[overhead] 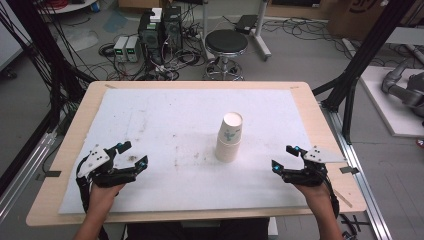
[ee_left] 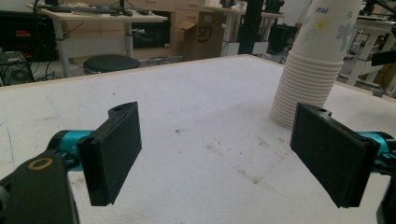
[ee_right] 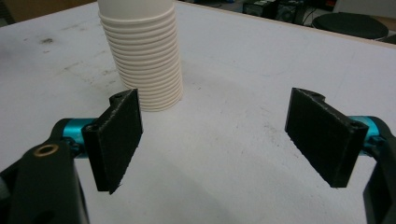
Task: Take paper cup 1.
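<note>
A stack of white paper cups (overhead: 230,137) stands upside down near the middle of the white mat (overhead: 165,125), the top cup printed with small flowers. My left gripper (overhead: 134,154) rests low at the mat's front left, jaws wide apart and empty. My right gripper (overhead: 284,157) sits at the front right, also open with nothing between its jaws. In the left gripper view the cup stack (ee_left: 315,60) rises at the upper right, beyond the gripper (ee_left: 219,156). In the right gripper view the ribbed stack (ee_right: 142,56) stands just past the left pad, ahead of the gripper (ee_right: 219,144).
The mat lies on a wooden table (overhead: 67,145) and bears scattered brown stains (overhead: 195,156). Beyond the far edge stand a black stool (overhead: 226,45) and computer boxes with cables (overhead: 155,35). A black frame post (overhead: 357,65) rises at the right.
</note>
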